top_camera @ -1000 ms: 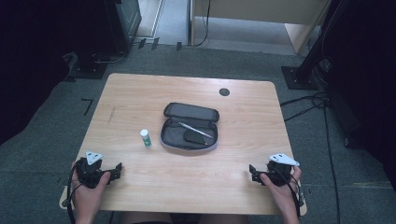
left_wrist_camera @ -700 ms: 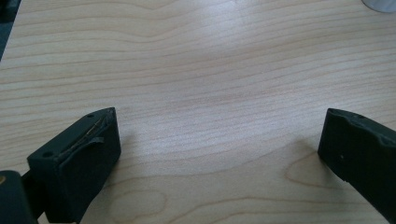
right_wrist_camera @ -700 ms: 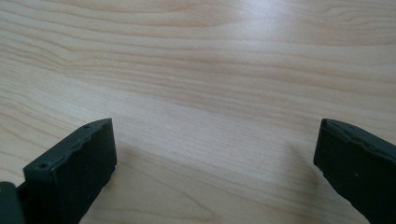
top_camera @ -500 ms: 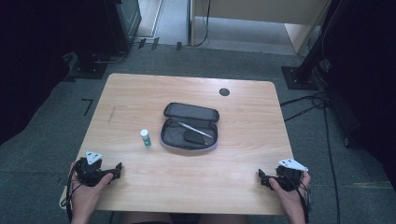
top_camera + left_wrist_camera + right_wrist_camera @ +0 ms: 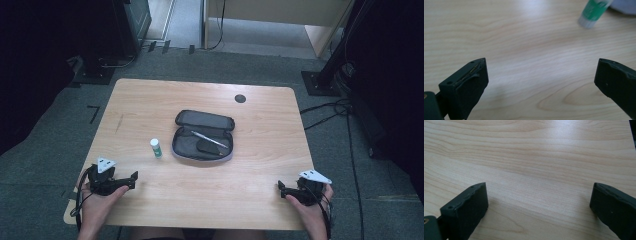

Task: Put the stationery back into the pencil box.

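Note:
An open dark pencil case [image 5: 202, 135] lies in the middle of the wooden table [image 5: 150, 100], with a pen [image 5: 210, 139] and a dark flat object [image 5: 208, 147] inside. A small green-and-white tube [image 5: 156, 148] stands just left of the case; its blurred end shows in the left gripper view [image 5: 594, 12]. My left gripper [image 5: 131, 178] rests at the table's front left, held in a hand, jaws wide apart and empty [image 5: 541, 80]. My right gripper [image 5: 281, 187] sits at the front right edge, also open over bare wood [image 5: 539, 202].
A round black grommet [image 5: 240, 98] sits near the table's far edge. Dark equipment stands [image 5: 325, 75] and cables [image 5: 345, 107] lie on the grey carpet around the table. Bare wood stretches between the grippers and the case.
The right gripper has drawn back toward the front right corner of the table. The left gripper has shifted slightly. The case and tube have not moved.

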A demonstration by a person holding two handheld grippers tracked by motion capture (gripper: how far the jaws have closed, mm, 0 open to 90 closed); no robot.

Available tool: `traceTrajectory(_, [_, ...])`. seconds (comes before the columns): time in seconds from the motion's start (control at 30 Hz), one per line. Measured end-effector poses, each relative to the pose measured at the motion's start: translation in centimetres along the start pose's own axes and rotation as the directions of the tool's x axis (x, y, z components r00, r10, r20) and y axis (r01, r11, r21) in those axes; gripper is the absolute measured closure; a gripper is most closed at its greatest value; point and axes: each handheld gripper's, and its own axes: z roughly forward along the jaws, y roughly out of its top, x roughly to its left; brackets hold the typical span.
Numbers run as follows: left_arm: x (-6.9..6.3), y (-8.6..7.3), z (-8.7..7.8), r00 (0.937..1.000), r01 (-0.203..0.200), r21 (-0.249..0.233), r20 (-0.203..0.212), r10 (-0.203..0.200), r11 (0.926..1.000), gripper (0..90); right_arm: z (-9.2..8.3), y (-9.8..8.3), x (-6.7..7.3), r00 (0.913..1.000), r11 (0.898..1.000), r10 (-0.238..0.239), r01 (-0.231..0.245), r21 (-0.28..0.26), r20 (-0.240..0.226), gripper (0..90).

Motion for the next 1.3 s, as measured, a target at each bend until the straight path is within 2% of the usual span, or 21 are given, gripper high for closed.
traceTrajectory(0.13, [-0.9, 1.2, 0.2, 0.9989, 0.013, -0.026, 0.046, -0.012, 0.9996, 6.6, -0.1, 0.0, 0.0, 1.0, 1.0, 0.004, -0.004, -0.006, 0.005, 3.9])
traceTrajectory(0.27, [-1.5, 2.1, 0.5, 0.998, 0.005, -0.035, 0.064, -0.003, 0.9994, 7.6, -0.1, 0.0, 0.0, 1.0, 1.0, 0.004, -0.004, -0.01, 0.008, 5.1])
traceTrajectory(0.37, [-1.9, 2.7, 0.6, 0.9973, 0.018, -0.056, 0.072, -0.014, 0.9983, 14.1, -0.1, 0.0, 0.0, 0.9999, 1.0, 0.005, -0.005, -0.012, 0.009, 5.9])
traceTrajectory(0.57, [-2.9, 4.1, 1.0, 0.9959, -0.004, -0.073, 0.09, 0.01, 0.9973, 22.4, -0.1, -0.1, -0.1, 0.9999, 1.0, 0.009, -0.009, -0.015, 0.014, 6.7])
traceTrajectory(0.8, [-3.9, 5.3, 1.4, 0.9952, -0.031, -0.103, 0.089, 0.041, 0.9942, 38.4, -0.1, -0.1, 0.0, 0.9999, 1.0, 0.011, -0.011, -0.019, 0.013, 7.3])
traceTrajectory(0.83, [-4.1, 5.4, 1.5, 0.9941, -0.035, -0.102, 0.098, 0.045, 0.9941, 39.5, -0.1, -0.1, 0.0, 0.9998, 1.0, 0.012, -0.012, -0.018, 0.013, 7.3])
traceTrajectory(0.97, [-4.8, 6.0, 1.9, 0.994, -0.053, -0.109, 0.09, 0.063, 0.9927, 42.7, -0.1, -0.1, 0.0, 0.9998, 1.0, 0.012, -0.012, -0.018, 0.013, 7.3])
traceTrajectory(1.07, [-5.4, 6.6, 2.4, 0.9945, -0.067, -0.102, 0.073, 0.075, 0.9925, 43.4, -0.1, -0.1, 0.0, 0.9999, 1.0, 0.012, -0.011, -0.019, 0.013, 7.4])
traceTrajectory(1.13, [-5.8, 6.9, 2.7, 0.9956, -0.078, -0.097, 0.045, 0.082, 0.9922, 44.4, -0.2, -0.1, -0.1, 0.9998, 1.0, 0.012, -0.012, -0.021, 0.015, 8.1])
traceTrajectory(1.3, [-6.4, 7.3, 3.0, 0.9953, -0.083, -0.1, 0.042, 0.088, 0.9915, 51.1, -0.2, -0.1, -0.1, 0.9998, 1.0, 0.012, -0.011, -0.022, 0.016, 8.3])
